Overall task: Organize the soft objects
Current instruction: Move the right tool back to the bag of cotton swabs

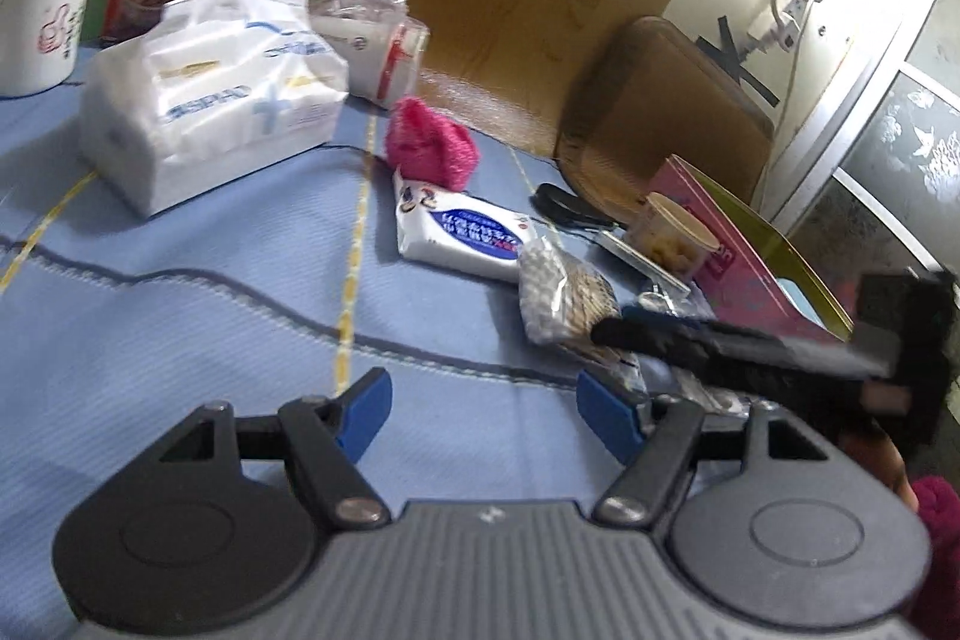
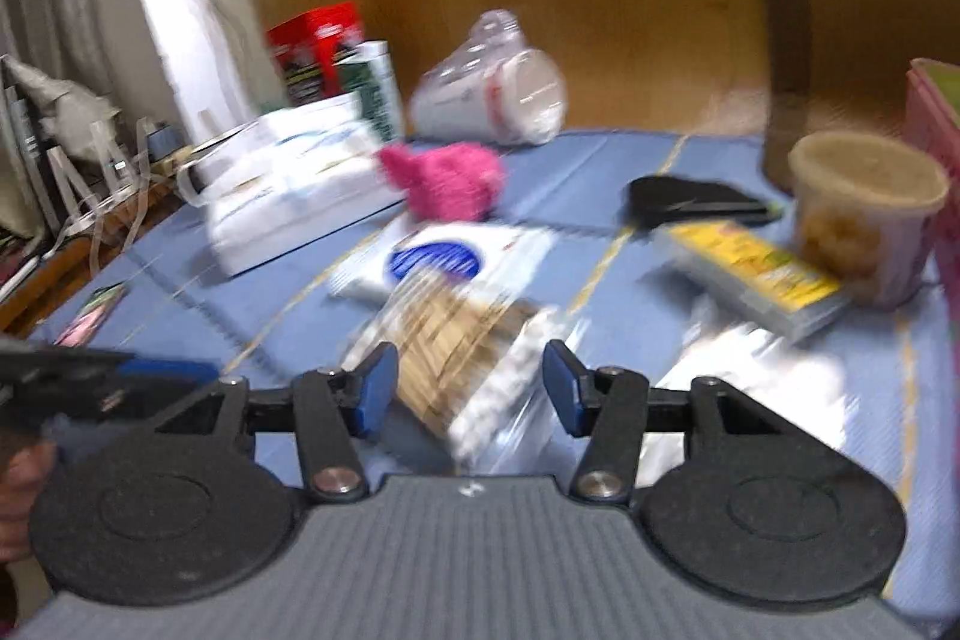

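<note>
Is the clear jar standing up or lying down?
Lying down. The clear jar rests on its side on the blue cloth, lid end pointing sideways.

Both views are taken low over the blue-covered desk (image 1: 180, 292), each looking forward and slightly down along its own tongs. From the left wrist, the right tongs (image 1: 606, 334) are seen entering at the right; from the right wrist, the left tongs (image 2: 198, 370) at the left. The pink fluffy thing (image 1: 429, 148) (image 2: 447, 181) and white tissue pack (image 1: 210, 100) (image 2: 288, 184) are shared.
</note>
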The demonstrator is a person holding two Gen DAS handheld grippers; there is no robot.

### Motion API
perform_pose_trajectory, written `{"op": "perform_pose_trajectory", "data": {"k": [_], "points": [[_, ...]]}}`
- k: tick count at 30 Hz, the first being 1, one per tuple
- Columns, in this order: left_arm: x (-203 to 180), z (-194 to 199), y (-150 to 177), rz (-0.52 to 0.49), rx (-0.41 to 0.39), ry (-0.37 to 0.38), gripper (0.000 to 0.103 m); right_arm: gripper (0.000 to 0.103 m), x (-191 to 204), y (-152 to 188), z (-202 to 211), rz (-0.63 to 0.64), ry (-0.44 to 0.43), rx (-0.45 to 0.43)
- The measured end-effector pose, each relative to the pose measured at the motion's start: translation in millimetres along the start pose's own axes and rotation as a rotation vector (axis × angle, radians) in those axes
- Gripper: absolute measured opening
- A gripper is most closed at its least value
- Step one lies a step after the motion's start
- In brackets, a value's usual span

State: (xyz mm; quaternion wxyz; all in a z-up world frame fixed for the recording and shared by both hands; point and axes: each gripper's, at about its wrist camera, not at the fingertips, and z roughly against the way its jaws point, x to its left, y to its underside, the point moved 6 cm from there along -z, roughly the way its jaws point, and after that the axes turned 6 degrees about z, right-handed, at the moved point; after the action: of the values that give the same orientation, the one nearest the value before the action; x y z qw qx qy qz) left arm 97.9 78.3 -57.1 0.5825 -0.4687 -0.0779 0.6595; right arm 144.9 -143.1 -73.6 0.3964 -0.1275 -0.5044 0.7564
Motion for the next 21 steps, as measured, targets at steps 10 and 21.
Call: {"op": "perform_pose_trajectory", "data": {"k": [10,21], "points": [[1.4,0.6,5.6,-0.001,-0.006,0.013,0.072,0.056,45.0,27.7,12.9,0.093,-0.02,-0.001],[-19.1,-2.7,9.5,0.023,0.046,0.098,0.077,0.038,65.9,32.3,7.2,0.162,-0.065,0.021]]}}
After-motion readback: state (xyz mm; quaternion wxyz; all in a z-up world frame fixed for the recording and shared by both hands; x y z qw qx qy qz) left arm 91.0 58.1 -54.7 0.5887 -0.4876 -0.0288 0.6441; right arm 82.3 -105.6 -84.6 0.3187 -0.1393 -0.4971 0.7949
